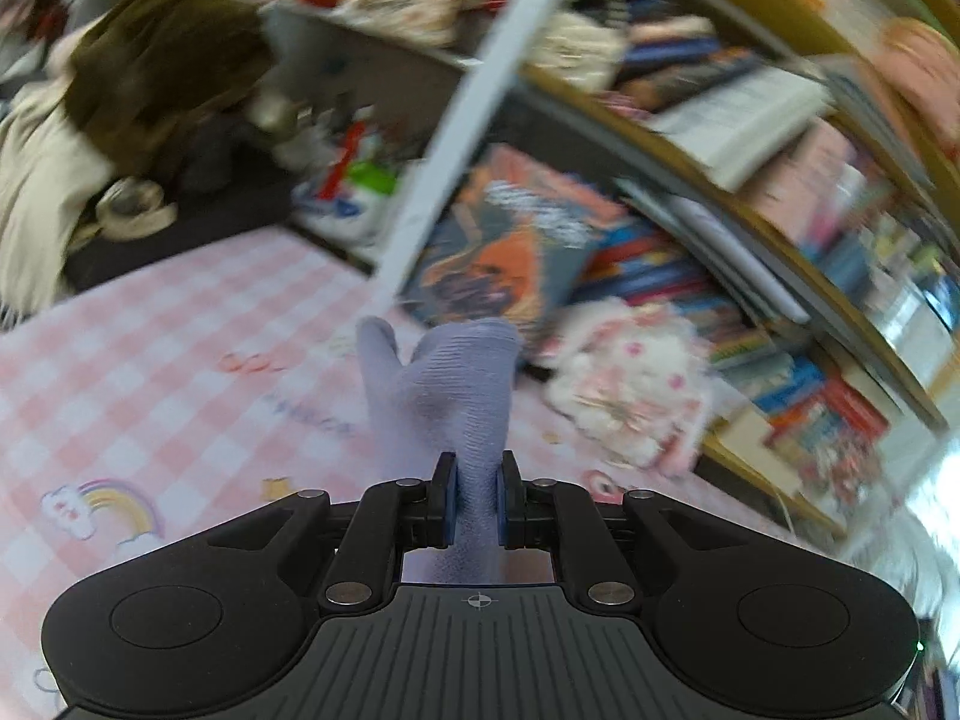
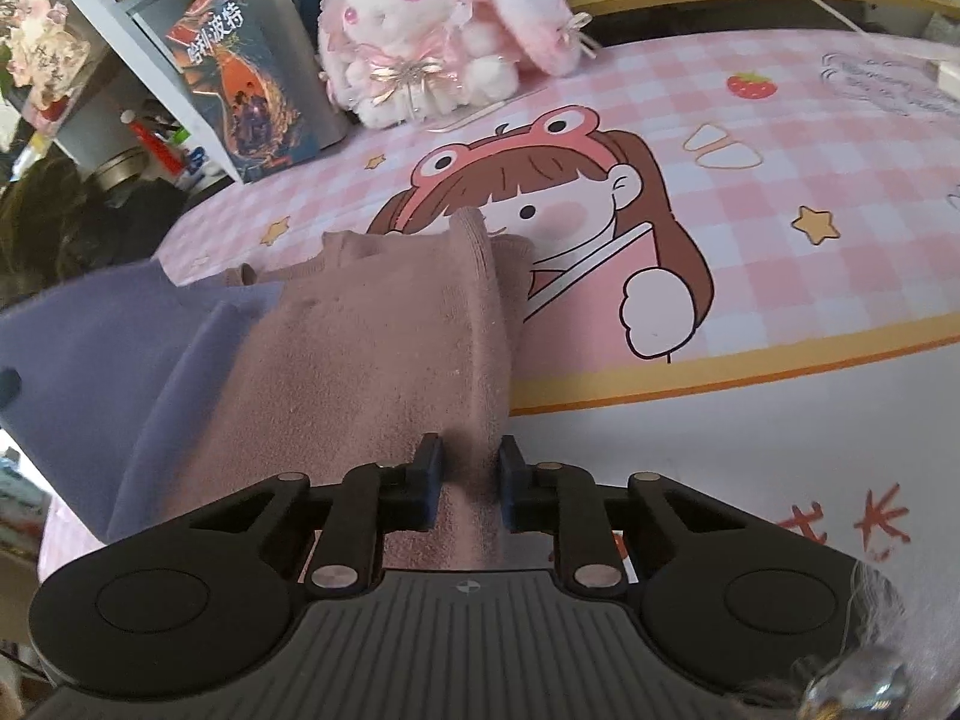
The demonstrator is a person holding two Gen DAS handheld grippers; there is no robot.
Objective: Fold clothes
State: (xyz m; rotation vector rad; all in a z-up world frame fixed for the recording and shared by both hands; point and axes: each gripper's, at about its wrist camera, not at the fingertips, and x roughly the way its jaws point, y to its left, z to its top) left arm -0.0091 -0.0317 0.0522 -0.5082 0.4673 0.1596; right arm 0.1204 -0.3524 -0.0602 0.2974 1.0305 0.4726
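In the left wrist view we see the left hand-held gripper (image 1: 477, 501) clamped on a fold of lavender cloth (image 1: 447, 396), the blue pads pressing it from both sides. The cloth rises in front of the fingers and ends in two soft lobes, held up clear of the pink checked mat (image 1: 180, 372) that covers the worktop. This view is smeared by motion, so we can only say that the cloth looks like a ribbed knit. Beyond it, a plush rabbit (image 1: 630, 384) sits on the mat beside a leaning book with an orange and dark cover (image 1: 510, 240), and shelves of books (image 1: 780, 276) curve away on the right. A printed rainbow (image 1: 114, 507) shows on the mat near the left finger.

In the right wrist view, the right hand-held gripper (image 2: 471, 483) is closed on a dusty pink garment (image 2: 384, 360), which bunches between its pads and stretches forward over the mat (image 2: 780, 150). Its far edge covers part of a cartoon girl with a frog headband (image 2: 540, 192) printed there. The lavender cloth (image 2: 120, 372) lies against the pink garment's left side, partly tucked under it. The plush rabbit (image 2: 432, 30) sits at the back of the mat, next to the same book (image 2: 240, 72).
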